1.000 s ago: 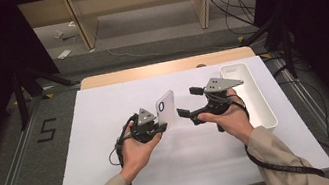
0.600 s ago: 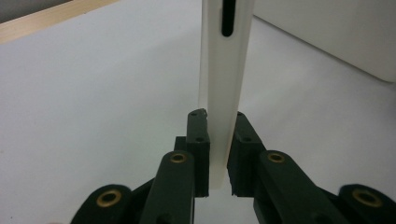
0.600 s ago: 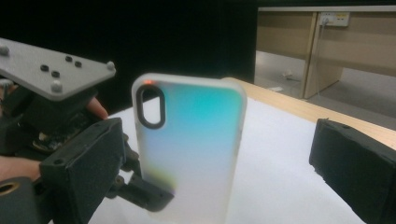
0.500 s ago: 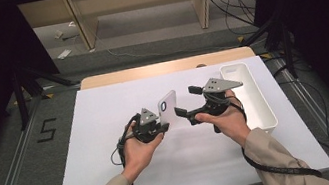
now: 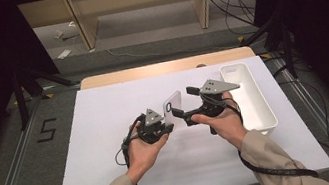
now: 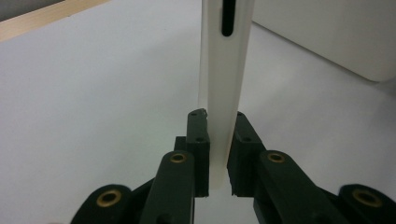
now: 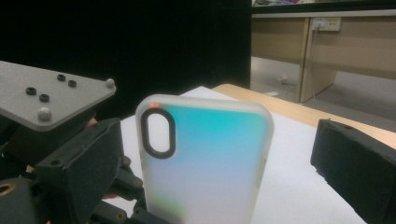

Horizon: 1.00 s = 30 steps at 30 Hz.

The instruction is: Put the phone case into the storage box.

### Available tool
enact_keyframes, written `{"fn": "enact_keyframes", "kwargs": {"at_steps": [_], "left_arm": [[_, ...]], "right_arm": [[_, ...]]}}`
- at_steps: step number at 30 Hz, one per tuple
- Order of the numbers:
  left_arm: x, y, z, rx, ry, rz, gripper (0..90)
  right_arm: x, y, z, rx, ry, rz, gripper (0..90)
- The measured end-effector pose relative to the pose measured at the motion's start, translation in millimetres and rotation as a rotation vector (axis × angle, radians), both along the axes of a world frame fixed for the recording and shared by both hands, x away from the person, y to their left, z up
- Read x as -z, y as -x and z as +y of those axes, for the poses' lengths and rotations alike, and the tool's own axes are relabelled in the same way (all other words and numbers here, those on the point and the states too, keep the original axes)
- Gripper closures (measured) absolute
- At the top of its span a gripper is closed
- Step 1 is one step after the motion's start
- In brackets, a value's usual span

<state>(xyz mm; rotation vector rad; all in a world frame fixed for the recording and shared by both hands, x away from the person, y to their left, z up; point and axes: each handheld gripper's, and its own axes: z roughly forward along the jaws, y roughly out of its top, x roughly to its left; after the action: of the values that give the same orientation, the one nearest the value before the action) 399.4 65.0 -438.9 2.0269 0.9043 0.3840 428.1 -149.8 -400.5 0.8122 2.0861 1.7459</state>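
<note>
Over the white table [image 5: 108, 132], the left hand-held gripper [image 5: 167, 126] is clamped on the bottom edge of a translucent white phone case [image 5: 173, 107], holding it upright in the air near the middle; in the left gripper view the case [image 6: 224, 84] sits squeezed between the two black jaws. The right hand-held gripper [image 5: 187, 112] is just beside the case with its jaws spread wide apart, one on either side of it, not touching. A long white tray [image 5: 262, 106] lies along the table's right edge, beside the person's right hand [image 5: 220, 121].
</note>
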Motion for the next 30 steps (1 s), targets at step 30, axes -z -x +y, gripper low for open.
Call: {"fn": "enact_keyframes", "kwargs": {"at_steps": [30], "left_arm": [[1.7,4.7,-13.9,0.023,0.002,-0.010,80.5]], "right_arm": [[8.0,1.4,6.9,0.052,-0.019,0.003,12.3]]}}
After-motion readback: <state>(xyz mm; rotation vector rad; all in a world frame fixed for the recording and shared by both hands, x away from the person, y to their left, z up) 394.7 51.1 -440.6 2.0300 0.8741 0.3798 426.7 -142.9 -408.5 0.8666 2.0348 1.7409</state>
